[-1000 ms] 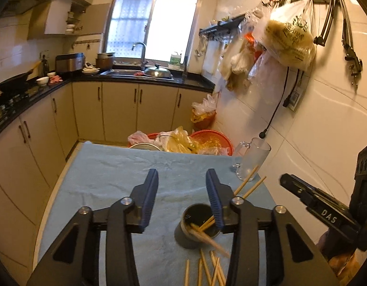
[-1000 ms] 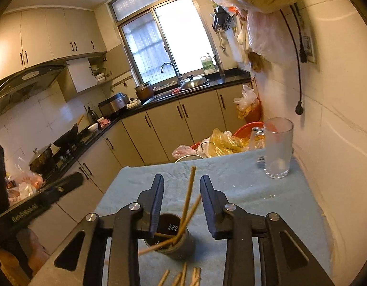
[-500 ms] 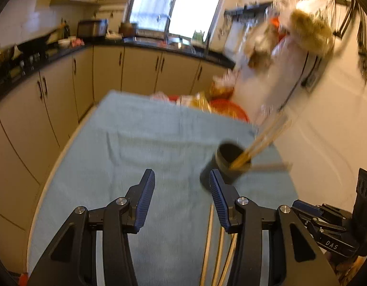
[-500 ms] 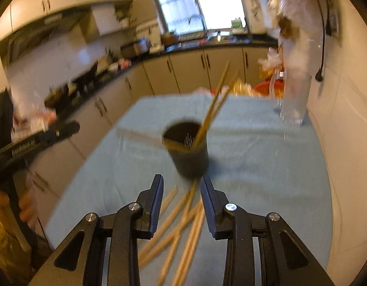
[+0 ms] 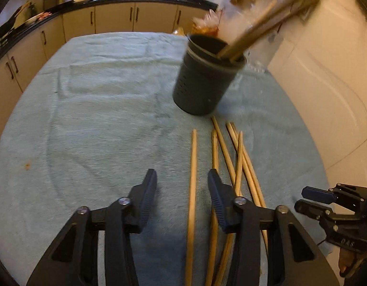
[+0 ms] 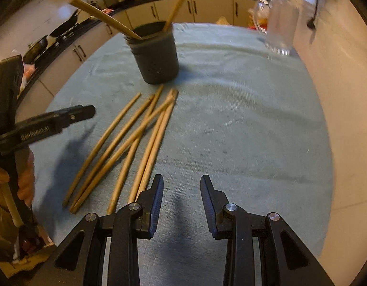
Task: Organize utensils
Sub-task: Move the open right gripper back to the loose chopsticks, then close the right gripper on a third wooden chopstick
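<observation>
A dark perforated utensil holder (image 5: pixel 205 81) stands on the blue cloth (image 5: pixel 100 119) with a few chopsticks leaning out of it. Several loose wooden chopsticks (image 5: pixel 231 157) lie in front of it. My left gripper (image 5: pixel 182 186) hangs low over the cloth. One separate chopstick (image 5: pixel 193 166) runs between its fingers without touching the pads, and the jaws are closing. In the right wrist view the holder (image 6: pixel 157 54) is ahead and the loose chopsticks (image 6: pixel 135 138) lie left of my right gripper (image 6: pixel 182 187). It is open over bare cloth with nothing between its fingers.
A clear glass mug (image 6: pixel 281 28) stands at the far right of the table, near the white wall (image 6: pixel 338 95). Kitchen cabinets (image 5: pixel 112 19) run behind and to the left of the table. A hand (image 6: pixel 26 176) holds the left tool at the left edge.
Both grippers have come down toward the table and tipped downward. The window and upper walls have left view. The loose chopsticks now lie at the fingertips.
</observation>
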A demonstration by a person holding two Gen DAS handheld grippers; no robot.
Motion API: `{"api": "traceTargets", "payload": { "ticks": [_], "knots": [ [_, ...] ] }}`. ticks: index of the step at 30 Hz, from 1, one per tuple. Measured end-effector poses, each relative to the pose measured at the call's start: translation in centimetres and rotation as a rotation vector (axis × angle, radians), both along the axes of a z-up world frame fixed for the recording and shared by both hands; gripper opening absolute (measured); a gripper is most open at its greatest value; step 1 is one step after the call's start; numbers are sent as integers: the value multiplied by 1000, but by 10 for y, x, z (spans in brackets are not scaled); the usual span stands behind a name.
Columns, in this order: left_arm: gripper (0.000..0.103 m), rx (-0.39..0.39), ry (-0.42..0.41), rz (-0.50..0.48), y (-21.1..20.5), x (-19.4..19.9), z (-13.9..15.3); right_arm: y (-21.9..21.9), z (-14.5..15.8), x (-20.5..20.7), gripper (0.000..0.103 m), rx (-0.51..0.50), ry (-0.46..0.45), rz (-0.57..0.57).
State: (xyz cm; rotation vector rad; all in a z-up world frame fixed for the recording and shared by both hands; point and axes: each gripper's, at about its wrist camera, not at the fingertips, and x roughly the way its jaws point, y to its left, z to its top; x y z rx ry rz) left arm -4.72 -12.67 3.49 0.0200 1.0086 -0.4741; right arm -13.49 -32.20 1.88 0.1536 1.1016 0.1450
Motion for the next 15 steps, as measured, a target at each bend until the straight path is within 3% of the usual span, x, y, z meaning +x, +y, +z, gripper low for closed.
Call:
{"api": "traceTargets", "payload": {
  "ticks": [5, 11, 15],
  "knots": [
    [28, 60, 4, -30, -20, 7, -10, 20, -9, 16, 35, 39, -33, 18],
    [21, 85, 19, -29, -27, 16, -19, 37, -15, 40, 27, -36, -40, 14],
    [21, 87, 9, -29, -29, 22, -20, 35, -21, 47, 24, -31, -34, 1]
  ]
}}
